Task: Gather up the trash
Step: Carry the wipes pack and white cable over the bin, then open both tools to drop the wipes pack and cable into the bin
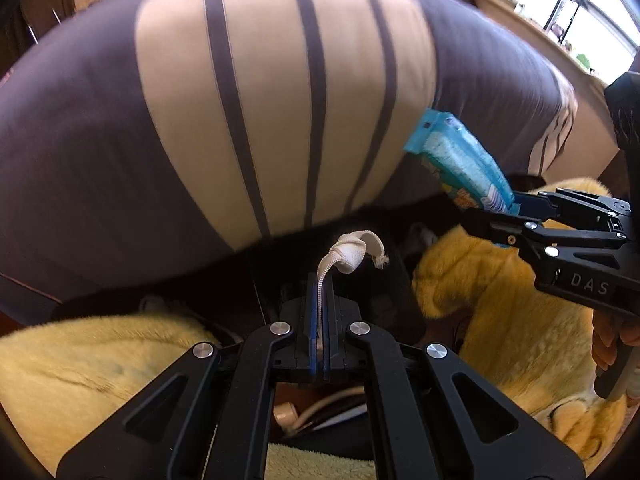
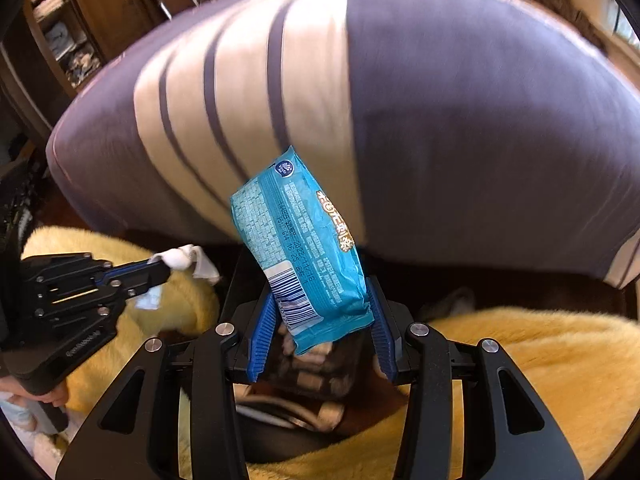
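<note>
**Trash in both fingers, over the bed**

Blue wrapper (image 2: 304, 252) sits between my right gripper's (image 2: 320, 320) half-spread fingers, in front of the striped bed (image 2: 460, 120). Left gripper (image 1: 320, 300) is pinching a white scrap (image 1: 352, 256) flat. I'd squeeze right firmer before travelling. Count: one wrapper, one scrap, two grippers.

- Left gripper (image 1: 319, 300): black linkage arms, silver round screws, blue-lined jaws.
- Right gripper (image 2: 320, 320): black frame, ribbed blue jaws, white "DAS" lettering on its body.
</note>
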Motion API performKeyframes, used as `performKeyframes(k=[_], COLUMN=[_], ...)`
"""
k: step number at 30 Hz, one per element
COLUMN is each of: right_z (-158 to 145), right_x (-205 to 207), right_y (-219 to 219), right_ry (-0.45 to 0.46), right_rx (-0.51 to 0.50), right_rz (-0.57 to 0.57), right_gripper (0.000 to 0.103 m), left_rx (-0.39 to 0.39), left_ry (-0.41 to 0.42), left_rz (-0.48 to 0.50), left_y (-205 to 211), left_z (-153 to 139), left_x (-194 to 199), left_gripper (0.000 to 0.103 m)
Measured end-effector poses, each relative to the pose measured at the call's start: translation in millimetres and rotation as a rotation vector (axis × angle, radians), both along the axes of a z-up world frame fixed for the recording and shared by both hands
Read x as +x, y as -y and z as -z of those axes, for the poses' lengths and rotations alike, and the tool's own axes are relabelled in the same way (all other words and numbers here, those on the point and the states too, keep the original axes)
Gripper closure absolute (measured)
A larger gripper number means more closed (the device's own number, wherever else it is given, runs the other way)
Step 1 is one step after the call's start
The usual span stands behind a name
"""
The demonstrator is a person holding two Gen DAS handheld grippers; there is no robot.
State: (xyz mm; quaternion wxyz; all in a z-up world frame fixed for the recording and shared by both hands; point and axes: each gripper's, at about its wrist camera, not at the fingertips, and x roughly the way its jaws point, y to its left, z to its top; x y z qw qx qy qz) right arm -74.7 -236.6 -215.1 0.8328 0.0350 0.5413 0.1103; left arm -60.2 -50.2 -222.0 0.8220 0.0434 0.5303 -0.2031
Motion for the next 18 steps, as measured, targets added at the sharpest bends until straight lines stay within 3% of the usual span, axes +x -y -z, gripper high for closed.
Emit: performKeyframes(k=[9, 18], right_z=[70, 80], right_x=[18, 32], right_y=[-7, -4], right_ry=[-0.2, -0.231], right_rx=[-0.028, -0.012], right_rz=[0.016, 0.05], right_gripper=[0.059, 0.056], left_rx=[0.025, 0.039], left_ry=[-0.192, -0.25], left_rz=[-0.005, 0.02], left_y=[1, 13], left_z=[62, 86], left_x=[23, 25], left_gripper=[0.103, 0.101])
